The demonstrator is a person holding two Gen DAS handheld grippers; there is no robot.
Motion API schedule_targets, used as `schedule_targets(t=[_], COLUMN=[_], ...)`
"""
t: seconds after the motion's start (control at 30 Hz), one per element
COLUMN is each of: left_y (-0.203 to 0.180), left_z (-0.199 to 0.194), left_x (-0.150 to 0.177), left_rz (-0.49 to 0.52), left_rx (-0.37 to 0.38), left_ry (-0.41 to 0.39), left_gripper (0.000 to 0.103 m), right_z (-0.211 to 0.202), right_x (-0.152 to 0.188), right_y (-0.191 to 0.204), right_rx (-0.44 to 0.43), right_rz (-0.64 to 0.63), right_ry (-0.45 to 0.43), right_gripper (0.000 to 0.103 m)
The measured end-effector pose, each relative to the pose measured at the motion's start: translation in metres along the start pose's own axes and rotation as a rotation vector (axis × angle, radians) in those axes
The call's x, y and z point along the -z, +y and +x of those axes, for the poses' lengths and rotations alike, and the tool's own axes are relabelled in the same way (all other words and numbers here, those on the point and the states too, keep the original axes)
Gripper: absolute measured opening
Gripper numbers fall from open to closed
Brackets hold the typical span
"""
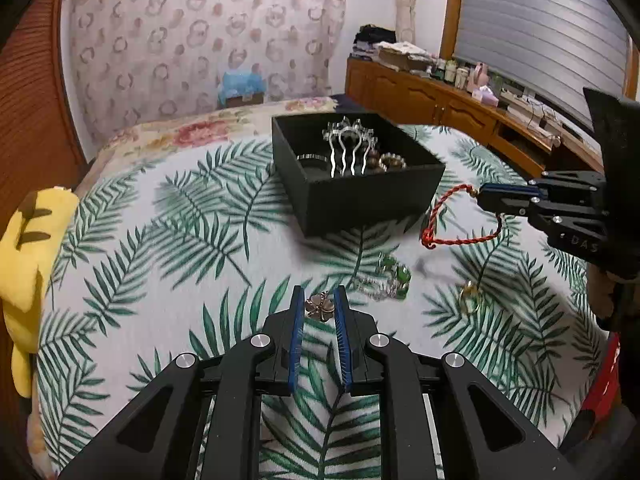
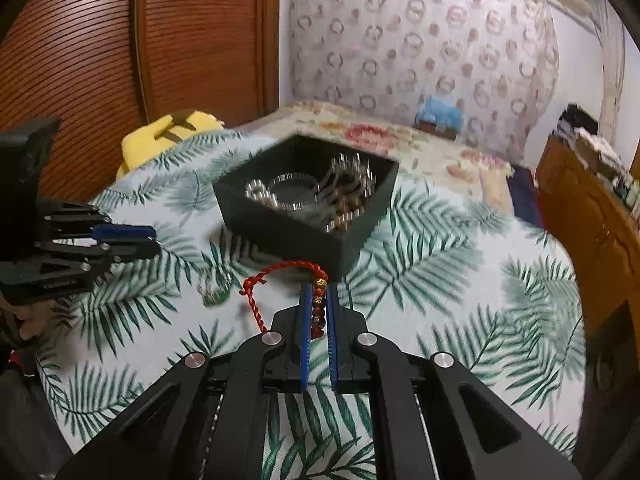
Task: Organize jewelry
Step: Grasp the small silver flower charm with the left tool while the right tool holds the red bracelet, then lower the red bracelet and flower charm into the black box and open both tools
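A black box point(image 1: 360, 196) on the leaf-print cloth holds a silver hair comb point(image 1: 348, 148), a silver bangle and beaded pieces; it also shows in the right wrist view point(image 2: 288, 236). My right gripper point(image 2: 318, 292) is shut on a red cord bracelet point(image 2: 280, 270) with beads and holds it above the cloth beside the box; the bracelet also shows in the left wrist view point(image 1: 440, 216), hanging from my right gripper point(image 1: 482, 198). My left gripper point(image 1: 319, 296) is shut on a small flower brooch point(image 1: 319, 307) low over the cloth. It also shows in the right wrist view point(image 2: 154, 240).
A green and clear bracelet point(image 1: 390, 280) and a gold ring point(image 1: 469, 294) lie on the cloth between the grippers. A yellow plush point(image 1: 24, 264) sits at the left edge. A wooden sideboard point(image 1: 440, 104) with bottles stands at the back right.
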State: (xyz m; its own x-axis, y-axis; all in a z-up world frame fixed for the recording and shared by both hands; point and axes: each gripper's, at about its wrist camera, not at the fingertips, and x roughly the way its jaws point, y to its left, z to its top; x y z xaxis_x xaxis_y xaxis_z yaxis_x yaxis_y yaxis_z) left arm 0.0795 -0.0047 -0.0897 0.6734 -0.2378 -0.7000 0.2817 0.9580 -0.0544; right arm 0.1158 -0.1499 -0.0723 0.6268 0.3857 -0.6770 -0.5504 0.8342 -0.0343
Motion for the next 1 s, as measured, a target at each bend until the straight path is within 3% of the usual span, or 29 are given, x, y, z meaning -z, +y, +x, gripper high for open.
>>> schedule_targets(t=[0.27,0.47,1.0], left_y=[0.0,0.005,0.011], left_z=[-0.008,-0.008,0.001], left_x=[-0.02,-0.031,-0.052], left_rz=[0.002,-0.003,0.001], left_rx=[0.002,0.004,-0.01], left_ry=[-0.049,-0.075,-0.078], left_gripper=[0.014,0.014,0.014], right_z=[-0.013,0.001,0.055], right_x=[-0.035,-0.056,-0.071], right_y=[0.002,-0.004,-0.016], right_rx=[0.022,0.046,-0.029], right_rz=[-0.041,-0.036,0.027], right_ry=[-0.066,-0.103,-0.064], right_gripper=[0.008,0.008,0.009])
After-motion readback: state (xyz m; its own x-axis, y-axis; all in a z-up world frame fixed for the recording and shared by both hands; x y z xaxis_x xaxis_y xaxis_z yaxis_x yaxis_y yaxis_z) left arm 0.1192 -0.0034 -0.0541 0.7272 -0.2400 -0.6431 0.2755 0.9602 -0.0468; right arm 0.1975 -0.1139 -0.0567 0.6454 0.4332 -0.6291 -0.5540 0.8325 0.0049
